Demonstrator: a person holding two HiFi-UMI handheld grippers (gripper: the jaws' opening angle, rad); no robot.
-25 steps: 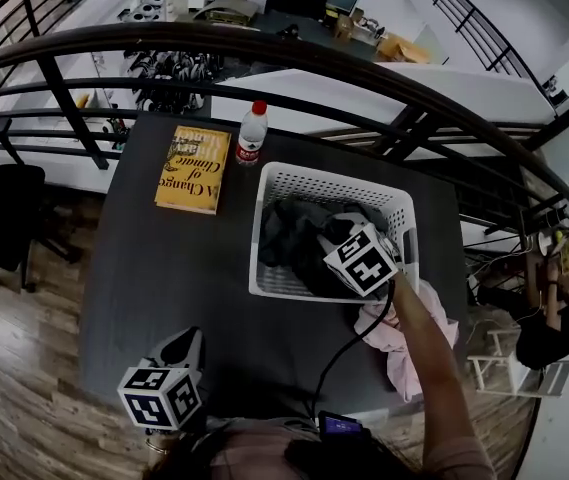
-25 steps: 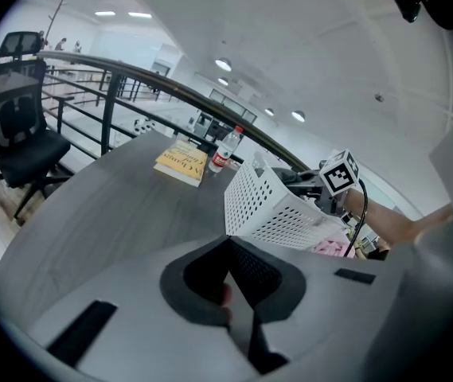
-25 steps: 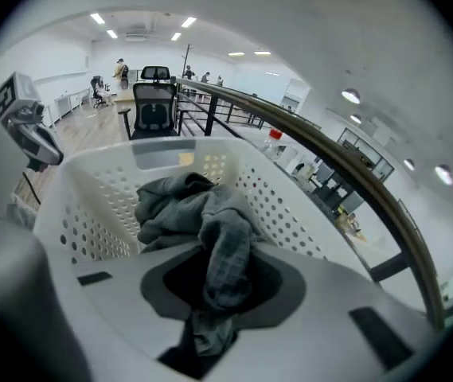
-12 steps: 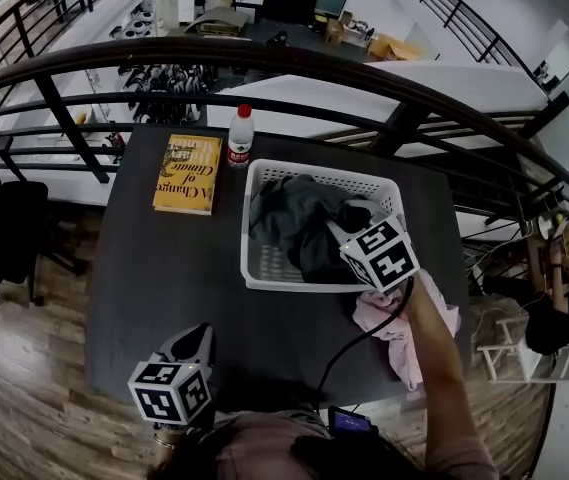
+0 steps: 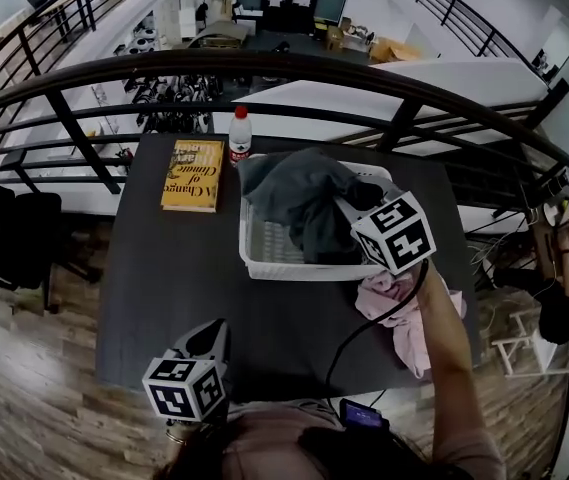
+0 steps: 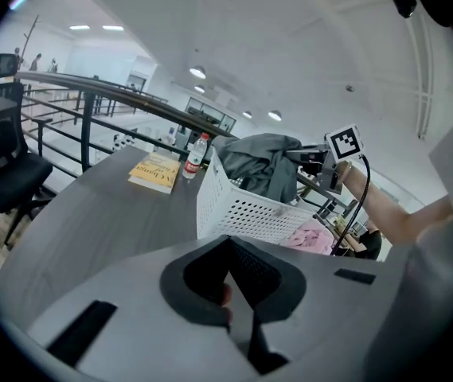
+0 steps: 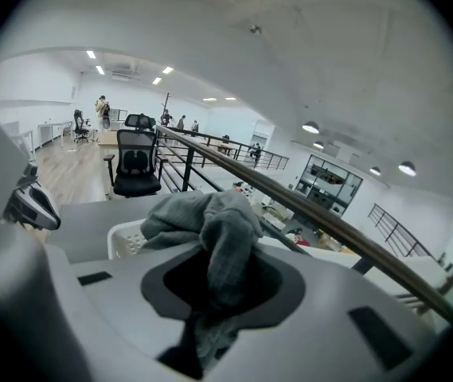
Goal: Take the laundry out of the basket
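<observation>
A white perforated laundry basket (image 5: 274, 265) stands on the dark table. My right gripper (image 5: 352, 211) is above it, shut on a dark grey garment (image 5: 289, 193) that hangs bunched over the basket, its lower part still inside. In the right gripper view the grey cloth (image 7: 210, 221) runs down between the jaws. A pink garment (image 5: 409, 313) lies on the table just right of the basket. My left gripper (image 5: 211, 336) hovers near the table's front edge, jaws together and empty, well apart from the basket (image 6: 242, 209).
A yellow book (image 5: 194, 175) and a red-capped water bottle (image 5: 239, 133) sit at the table's far left, beside the basket. A dark railing (image 5: 294, 68) curves behind the table. An office chair (image 5: 4, 238) stands on the wood floor to the left.
My right gripper has risen, lifting the grey garment up from inside the basket. The left gripper has shifted a little up and to the right.
</observation>
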